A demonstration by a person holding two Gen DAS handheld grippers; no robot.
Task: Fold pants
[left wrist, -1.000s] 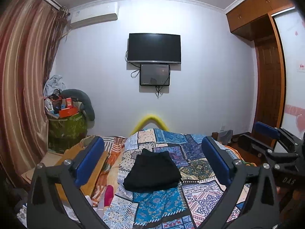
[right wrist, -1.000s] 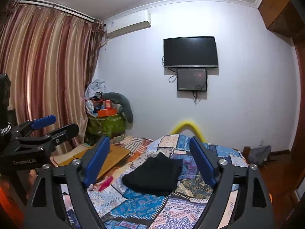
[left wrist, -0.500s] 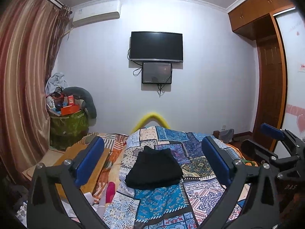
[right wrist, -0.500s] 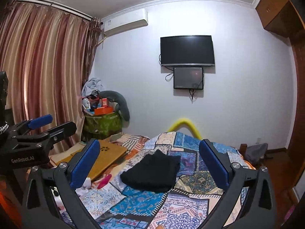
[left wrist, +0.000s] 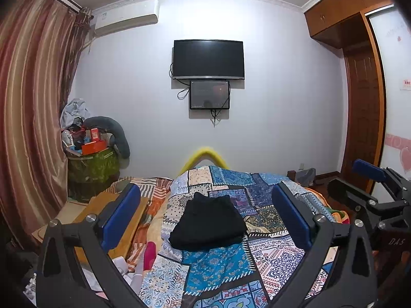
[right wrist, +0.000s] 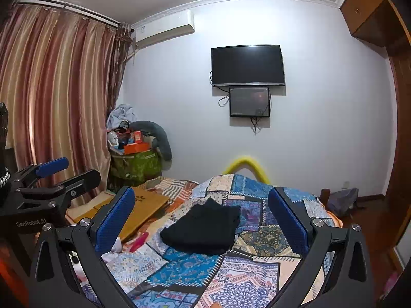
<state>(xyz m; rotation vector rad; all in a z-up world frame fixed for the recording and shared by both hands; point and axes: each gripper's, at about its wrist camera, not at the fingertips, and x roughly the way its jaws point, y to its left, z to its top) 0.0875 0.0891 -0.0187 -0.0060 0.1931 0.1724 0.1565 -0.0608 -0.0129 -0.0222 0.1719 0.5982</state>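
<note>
Both hand-held grippers (left wrist: 205,217) (right wrist: 201,220) gape, folded pants (left wrist: 209,224) lying beyond them.

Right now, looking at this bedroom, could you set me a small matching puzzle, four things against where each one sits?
Things:
1. black folded pants
2. black flat television screen
3. white air conditioner
4. orange box

Places:
A. high on the wall beside the striped curtain
B. on top of the green cloth-covered pile in the corner
C. lying on the blue patchwork quilt
D. mounted mid-wall, above a smaller dark screen

Pairs: 1-C, 2-D, 3-A, 4-B
</note>
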